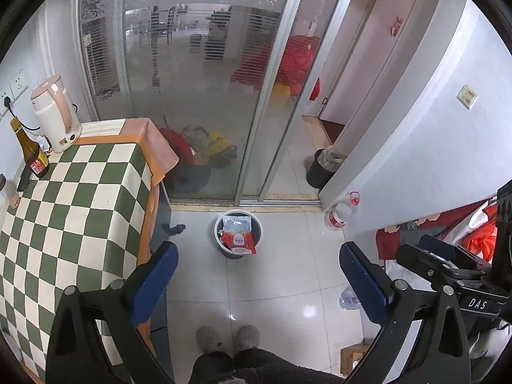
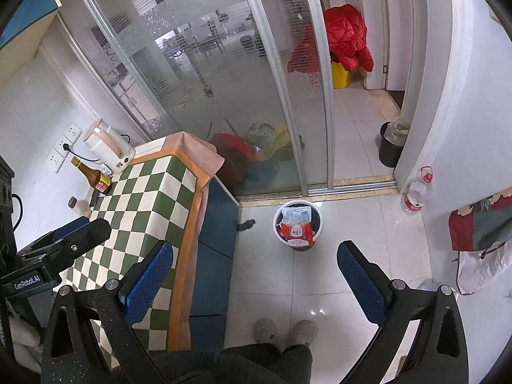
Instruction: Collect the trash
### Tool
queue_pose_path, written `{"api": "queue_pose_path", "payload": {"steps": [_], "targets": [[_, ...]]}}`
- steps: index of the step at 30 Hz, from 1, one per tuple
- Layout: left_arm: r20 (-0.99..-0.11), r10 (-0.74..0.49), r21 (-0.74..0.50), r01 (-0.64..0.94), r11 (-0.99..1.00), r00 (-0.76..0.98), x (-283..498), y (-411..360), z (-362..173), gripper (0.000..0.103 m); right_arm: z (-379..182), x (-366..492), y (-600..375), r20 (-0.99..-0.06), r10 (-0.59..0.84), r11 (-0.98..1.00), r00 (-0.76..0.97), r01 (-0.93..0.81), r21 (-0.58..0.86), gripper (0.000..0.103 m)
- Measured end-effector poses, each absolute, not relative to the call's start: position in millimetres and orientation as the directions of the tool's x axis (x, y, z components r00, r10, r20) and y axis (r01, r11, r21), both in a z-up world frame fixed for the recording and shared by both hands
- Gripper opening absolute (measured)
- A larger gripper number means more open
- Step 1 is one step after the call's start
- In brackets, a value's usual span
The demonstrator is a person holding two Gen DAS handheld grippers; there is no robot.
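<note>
A small white trash bin [image 1: 220,224] stands on the tiled floor by the glass door track; it also shows in the right wrist view [image 2: 277,217]. Inside it lie a red snack wrapper [image 1: 238,240] [image 2: 296,232] and a clear plastic bag [image 1: 236,223] [image 2: 296,214]. My left gripper [image 1: 258,256] is open and empty, held high above the floor, short of the bin. My right gripper [image 2: 256,254] is open and empty at a similar height. Each gripper shows at the edge of the other's view: the right one [image 1: 448,256], the left one [image 2: 76,227].
A table with a green checked cloth [image 1: 64,224] [image 2: 144,198] stands left, bearing a kettle [image 1: 56,115], a brown bottle [image 1: 30,152] and a small jar [image 2: 73,202]. A dark scrap [image 1: 176,228] lies on the floor. A water jug [image 1: 340,212], a black bin [image 1: 321,168] and my slippers [image 1: 224,337] are nearby.
</note>
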State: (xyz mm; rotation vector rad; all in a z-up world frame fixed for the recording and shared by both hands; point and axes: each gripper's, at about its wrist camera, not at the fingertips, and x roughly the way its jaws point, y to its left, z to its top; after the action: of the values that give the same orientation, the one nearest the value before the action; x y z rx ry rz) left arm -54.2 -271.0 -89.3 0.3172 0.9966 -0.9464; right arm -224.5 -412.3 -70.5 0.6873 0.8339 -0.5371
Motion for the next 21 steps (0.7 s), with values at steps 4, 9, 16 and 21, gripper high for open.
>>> {"api": "queue_pose_path", "payload": {"steps": [4,9,16,21], "targets": [[-0.828,-0.525,-0.175,0.799,0.575,0.196,-58.3,-271.9,-88.6,0.103,-71.2,-225.2,-414.8,-0.811,-0.151,0.668,0.565,0.663,0.338,0.103],[-0.833,-0.520,-0.174,0.805,0.567,0.186,-62.2,-274.3,-88.0,0.103,-73.2,-226.1,-417.0,-0.814,-0.126,0.678,0.568,0.648,0.347,0.103],[-0.843,-0.507,-0.176,0.798,0.576,0.180,-62.7,-275.6,-91.5,0.103,-76.5,-223.8,-419.6,-0.816,-0.104,0.684,0.569,0.637,0.357,0.103],[-0.843,-0.508,-0.181,0.796,0.578,0.176,-62.4,-275.2,-92.4,0.103,-77.6,-222.4,-419.4,-0.816,-0.096,0.687,0.570,0.631,0.360,0.103]]}}
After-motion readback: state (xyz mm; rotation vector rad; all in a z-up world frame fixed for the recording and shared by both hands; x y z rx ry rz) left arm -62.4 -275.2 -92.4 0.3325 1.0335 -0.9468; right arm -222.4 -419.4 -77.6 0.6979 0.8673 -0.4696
